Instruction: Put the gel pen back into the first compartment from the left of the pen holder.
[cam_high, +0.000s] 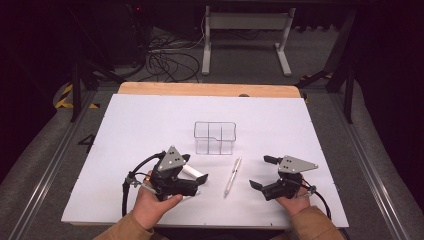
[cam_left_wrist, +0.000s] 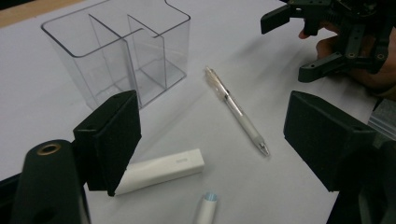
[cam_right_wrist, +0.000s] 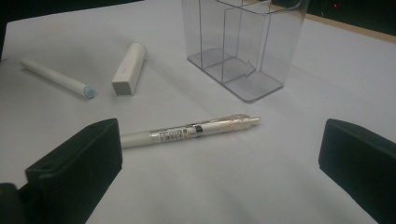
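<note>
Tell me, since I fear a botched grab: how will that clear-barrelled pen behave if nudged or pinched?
The pen looks round and slim, lying flat on the smooth white table, so a sideways nudge would probably roll it. Its hard, glossy barrel may slip between pads unless pinched squarely across. It seems stiff and light, so it should lift without sagging.

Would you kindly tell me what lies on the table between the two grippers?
A white pen lies between the left gripper and the right gripper, touching neither, as the high view shows.
</note>
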